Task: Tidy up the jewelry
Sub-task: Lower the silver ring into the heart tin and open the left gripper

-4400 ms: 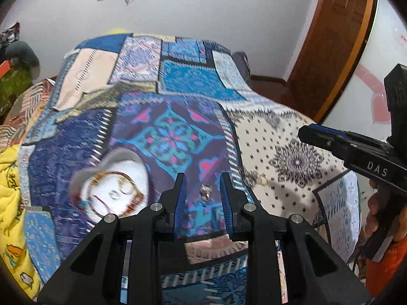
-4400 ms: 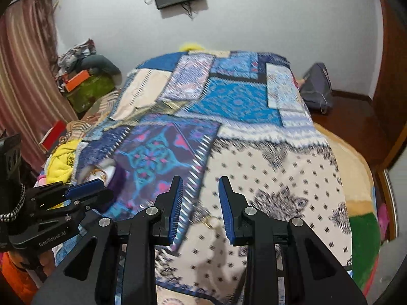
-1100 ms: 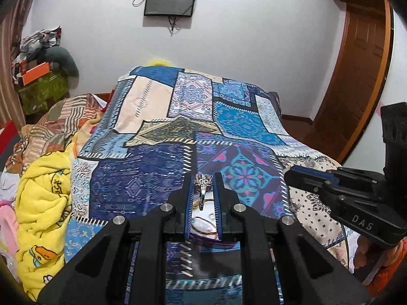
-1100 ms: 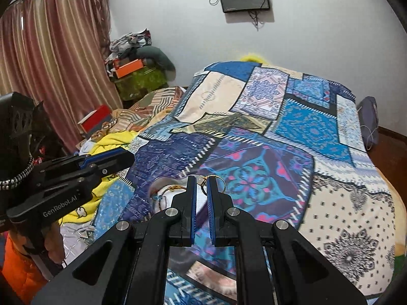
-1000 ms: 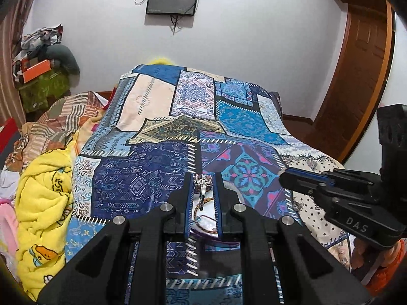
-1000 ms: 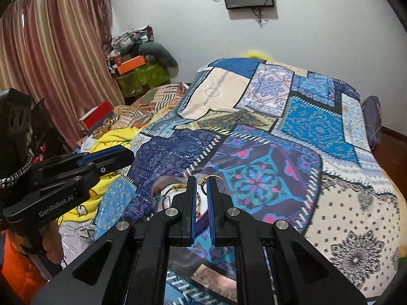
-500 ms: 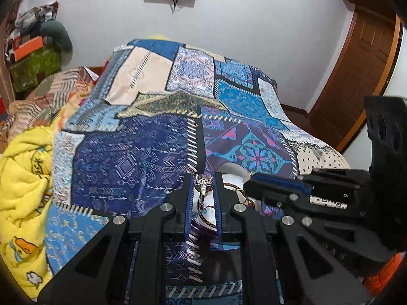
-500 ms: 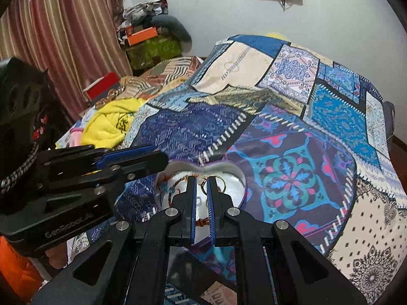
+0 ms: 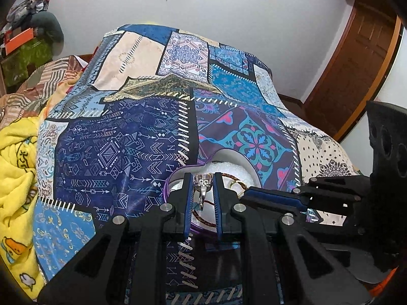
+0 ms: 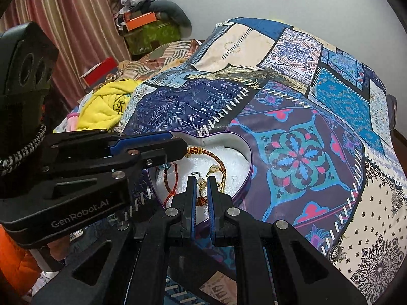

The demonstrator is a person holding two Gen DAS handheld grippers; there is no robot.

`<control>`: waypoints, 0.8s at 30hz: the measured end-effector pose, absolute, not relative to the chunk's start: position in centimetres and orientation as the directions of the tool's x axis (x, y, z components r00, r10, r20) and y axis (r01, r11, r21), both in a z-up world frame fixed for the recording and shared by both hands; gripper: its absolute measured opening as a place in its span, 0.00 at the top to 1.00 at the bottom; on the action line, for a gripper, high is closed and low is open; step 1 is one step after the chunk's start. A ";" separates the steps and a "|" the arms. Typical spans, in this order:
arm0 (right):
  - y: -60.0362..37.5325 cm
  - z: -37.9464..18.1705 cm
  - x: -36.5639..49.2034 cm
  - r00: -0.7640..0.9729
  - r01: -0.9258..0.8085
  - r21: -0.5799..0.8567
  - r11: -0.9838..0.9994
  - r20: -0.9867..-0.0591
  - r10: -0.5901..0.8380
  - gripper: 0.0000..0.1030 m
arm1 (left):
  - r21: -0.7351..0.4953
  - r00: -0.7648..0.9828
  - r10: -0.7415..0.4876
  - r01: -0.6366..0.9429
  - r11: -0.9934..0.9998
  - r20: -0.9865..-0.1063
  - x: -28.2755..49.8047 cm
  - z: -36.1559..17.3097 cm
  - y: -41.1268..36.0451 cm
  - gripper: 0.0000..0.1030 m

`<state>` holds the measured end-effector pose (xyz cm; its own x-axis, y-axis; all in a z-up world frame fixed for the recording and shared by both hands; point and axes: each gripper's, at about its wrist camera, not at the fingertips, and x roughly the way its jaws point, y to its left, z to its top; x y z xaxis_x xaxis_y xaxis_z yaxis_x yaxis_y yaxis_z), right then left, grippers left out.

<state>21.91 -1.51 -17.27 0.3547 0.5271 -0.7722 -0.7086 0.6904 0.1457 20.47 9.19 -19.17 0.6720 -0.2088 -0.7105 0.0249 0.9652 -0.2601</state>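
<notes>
Left gripper (image 9: 202,178): jaws narrow, pinched on a silver stone-set ring (image 9: 203,181) held upright between the blue pads, stone cluster at the top, band hanging down. Gripper points forward and slightly down, tips right over the near left part of the heart-shaped purple-rimmed tin with white lining (image 9: 250,170). In the right wrist view it (image 10: 175,145) comes in from the left, lying nearly level, tips over the tin's (image 10: 245,152) left lobe.

Right gripper (image 10: 201,178): jaws narrow, clamped on a thin gold ring (image 10: 202,185) with a second gold loop showing just right of the pads. It tilts down over the tin's near edge. In the left wrist view it (image 9: 248,193) reaches in from the right, roughly level, tips close beside the left gripper over the tin.

Inside the tin: a braided brown-and-gold cord bracelet (image 10: 216,158) curving across the white lining, a thin red string bracelet (image 10: 166,180) on the left side, a small clear piece (image 10: 234,178) on the right, too small to identify.

Tin sits on a blue and purple patchwork bedspread (image 10: 292,157) covering the bed. Yellow printed blanket (image 9: 15,167) bunched at the bed's left edge. Wooden door (image 9: 356,63) at far right.
</notes>
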 end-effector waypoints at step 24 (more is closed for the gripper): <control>-3.7 -14.4 21.1 0.442 -0.667 0.127 0.734 -0.726 0.527 0.74 | -0.168 0.743 -0.112 0.000 0.986 -0.660 17.4 -13.9 8.6 0.80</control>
